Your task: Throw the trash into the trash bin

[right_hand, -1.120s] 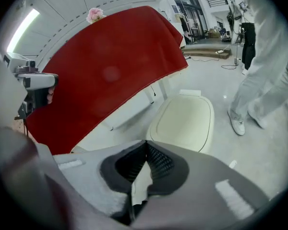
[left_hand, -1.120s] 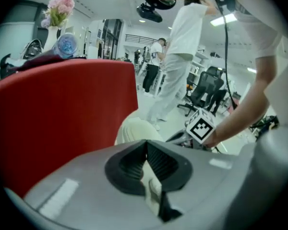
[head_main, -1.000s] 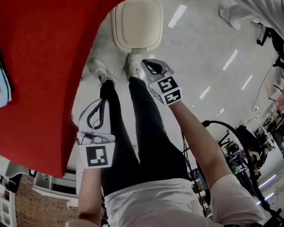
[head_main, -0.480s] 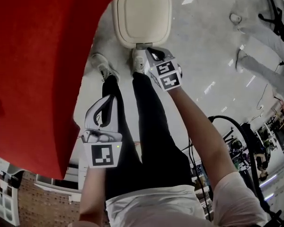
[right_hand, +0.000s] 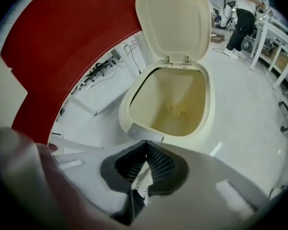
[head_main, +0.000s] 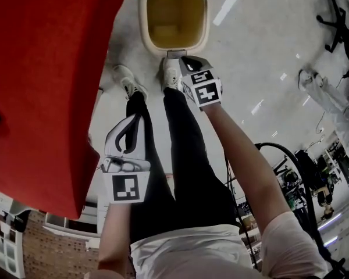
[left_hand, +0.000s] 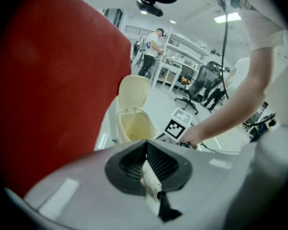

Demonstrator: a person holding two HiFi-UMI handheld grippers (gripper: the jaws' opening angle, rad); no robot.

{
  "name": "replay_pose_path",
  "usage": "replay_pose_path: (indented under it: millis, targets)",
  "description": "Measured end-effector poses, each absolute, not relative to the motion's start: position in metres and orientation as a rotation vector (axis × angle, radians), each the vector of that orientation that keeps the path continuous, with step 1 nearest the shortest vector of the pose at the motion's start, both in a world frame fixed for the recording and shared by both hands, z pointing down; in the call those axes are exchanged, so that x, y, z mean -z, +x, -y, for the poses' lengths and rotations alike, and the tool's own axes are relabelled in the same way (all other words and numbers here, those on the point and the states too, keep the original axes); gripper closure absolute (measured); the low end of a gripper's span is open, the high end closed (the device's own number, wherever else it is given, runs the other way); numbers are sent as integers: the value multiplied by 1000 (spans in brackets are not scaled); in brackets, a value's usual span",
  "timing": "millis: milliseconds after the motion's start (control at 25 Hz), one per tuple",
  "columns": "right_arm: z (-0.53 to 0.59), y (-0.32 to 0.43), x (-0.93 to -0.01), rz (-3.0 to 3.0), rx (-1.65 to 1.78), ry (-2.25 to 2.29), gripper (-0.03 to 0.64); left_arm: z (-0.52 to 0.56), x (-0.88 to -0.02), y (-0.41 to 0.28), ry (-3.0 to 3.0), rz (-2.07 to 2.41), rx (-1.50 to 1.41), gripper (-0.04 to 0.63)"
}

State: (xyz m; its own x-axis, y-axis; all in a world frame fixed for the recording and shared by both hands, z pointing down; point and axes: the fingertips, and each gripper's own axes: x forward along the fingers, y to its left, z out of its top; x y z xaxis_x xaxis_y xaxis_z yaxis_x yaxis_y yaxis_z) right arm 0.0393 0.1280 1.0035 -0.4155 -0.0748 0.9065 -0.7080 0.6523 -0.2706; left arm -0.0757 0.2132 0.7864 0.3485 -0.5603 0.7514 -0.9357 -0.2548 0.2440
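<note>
Bin open, nothing dropped yet: left claw pinches a paper scrap, right claw a torn scrap.

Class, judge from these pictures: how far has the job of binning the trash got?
Done: the trash bin has its lid open. In hand: the right claw, shut on a white scrap, is close to the bin's front; the left claw, further back, is shut on a second white scrap. Left: dropping both in.
</note>
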Motion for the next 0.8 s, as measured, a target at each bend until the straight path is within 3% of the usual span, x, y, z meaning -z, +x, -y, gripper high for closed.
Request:
replay_pose_path:
  millis: [360,800]
  targets:
    - [-128,52,-960,1910,-763,592,615,-203,-757,-72,2000,1270,-671,589]
    - [-120,44,-832,2026,-744,664,615,-194,-667,-66,2071,1304,-597,589]
